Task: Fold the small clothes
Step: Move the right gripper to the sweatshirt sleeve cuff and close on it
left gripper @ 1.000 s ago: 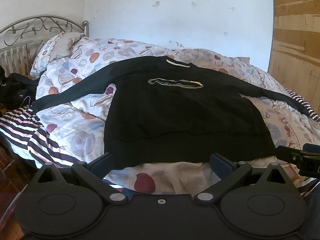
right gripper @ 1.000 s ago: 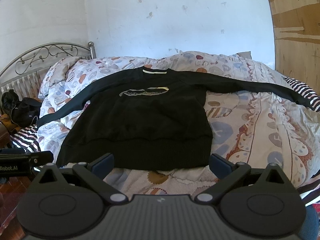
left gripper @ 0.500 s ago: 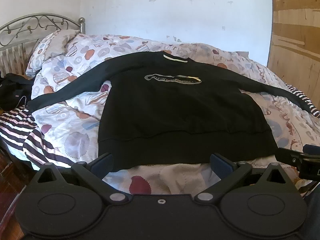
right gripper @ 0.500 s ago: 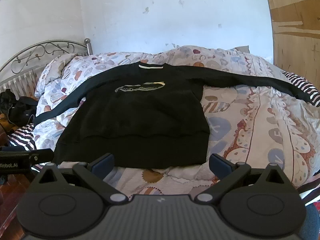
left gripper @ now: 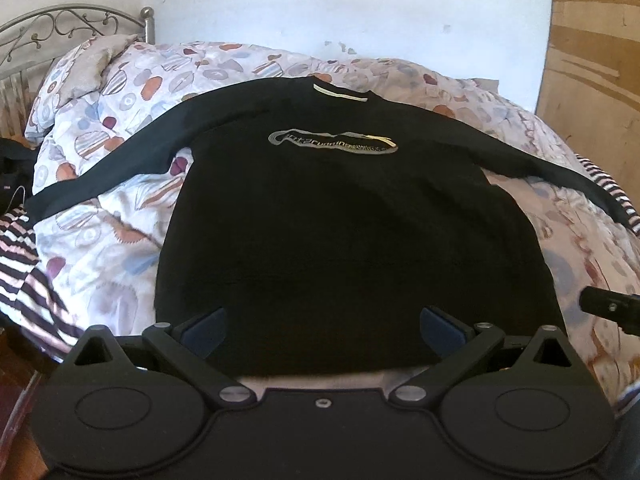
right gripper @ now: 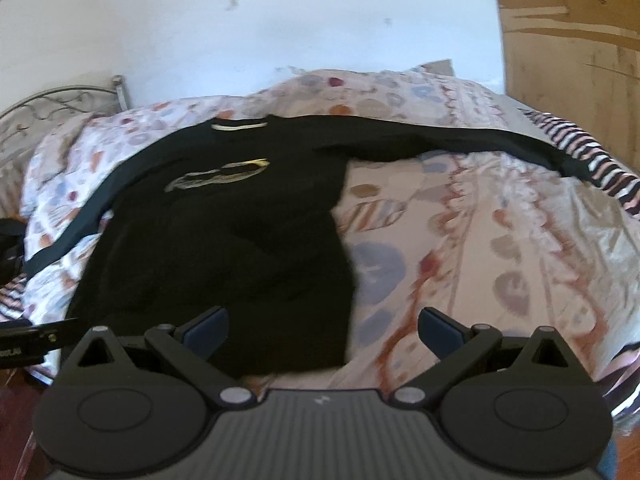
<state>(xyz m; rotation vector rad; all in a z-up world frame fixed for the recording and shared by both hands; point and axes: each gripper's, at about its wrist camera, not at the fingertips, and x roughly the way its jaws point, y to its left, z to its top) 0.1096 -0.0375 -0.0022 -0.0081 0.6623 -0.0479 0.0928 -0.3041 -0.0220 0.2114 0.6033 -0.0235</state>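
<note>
You have one black long-sleeved sweatshirt (left gripper: 352, 216) laid flat, front up, on the bed, its hem toward the near edge and its collar toward the far wall. It has two sleeves, both stretched out sideways: one runs toward the headboard end, the other toward the foot end, where its cuff lies on striped cloth (right gripper: 592, 160). The knit looks soft and matte; a ribbed band runs along the hem, a pale strip (left gripper: 340, 94) marks the inside of the neck, and one oval outlined logo (left gripper: 332, 145) sits across the chest.

Under it lies one quilted duvet (left gripper: 112, 240), puffy and creased, printed with rounded blotches in rust, blue and purple. One curled metal headboard (left gripper: 60, 24) stands at the left end, and a wooden panel (right gripper: 568, 40) rises at the right.

Your left gripper (left gripper: 322, 326) hangs over the hem's middle with its two blue-padded fingers (left gripper: 206, 328) spread wide, holding nothing. Your right gripper (right gripper: 322, 326) hangs at the hem's right corner, its two fingers (right gripper: 440, 330) likewise spread apart and empty, one over the black fabric, the other over the duvet. That view is blurred.
</note>
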